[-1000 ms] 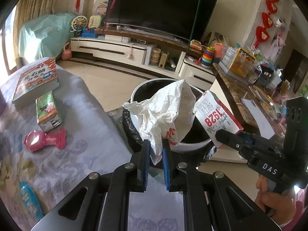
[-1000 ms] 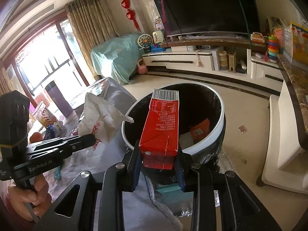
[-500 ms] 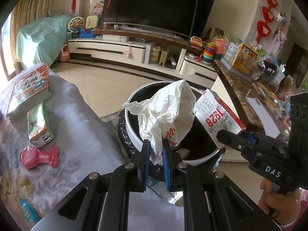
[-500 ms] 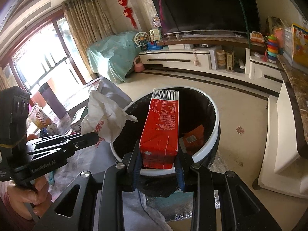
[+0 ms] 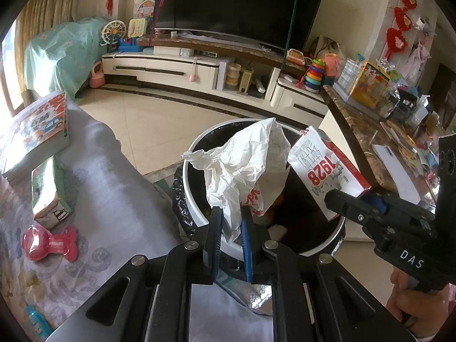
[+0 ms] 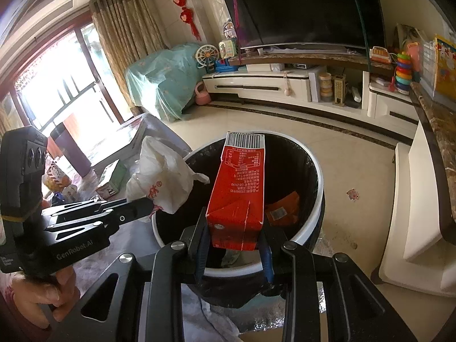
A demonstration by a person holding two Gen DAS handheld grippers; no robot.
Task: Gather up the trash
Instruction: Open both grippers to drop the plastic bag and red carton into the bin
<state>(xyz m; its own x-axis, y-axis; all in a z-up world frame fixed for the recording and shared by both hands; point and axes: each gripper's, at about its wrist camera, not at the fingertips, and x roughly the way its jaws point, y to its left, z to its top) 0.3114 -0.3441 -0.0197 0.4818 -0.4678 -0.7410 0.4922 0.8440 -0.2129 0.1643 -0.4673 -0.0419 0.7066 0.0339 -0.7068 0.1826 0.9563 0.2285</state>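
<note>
One white bag (image 5: pixel 245 168) — left gripper (image 5: pixel 231 216), one red carton (image 6: pixel 240 188) — right gripper (image 6: pixel 234 229), one bin (image 6: pixel 315 171)

The red carton (image 6: pixel 238 196) hides much of the trash bin's (image 6: pixel 313 228) floor; a blue item (image 5: pixel 37 323) at lower left is cut off by the frame edge.

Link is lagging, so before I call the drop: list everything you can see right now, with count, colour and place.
plastic bag: 1, white, held over bin
carton: 1, red, held over bin
trash bin: 1, white rim, black liner, on floor, orange scrap inside
table: 1, grey cloth, left
book: 1, colourful, on table
small box: 1, green, on table
toy: 1, pink, on table
television: 1, black, far wall
left gripper: jaws shut on plastic bag
right gripper: jaws shut on carton
</note>
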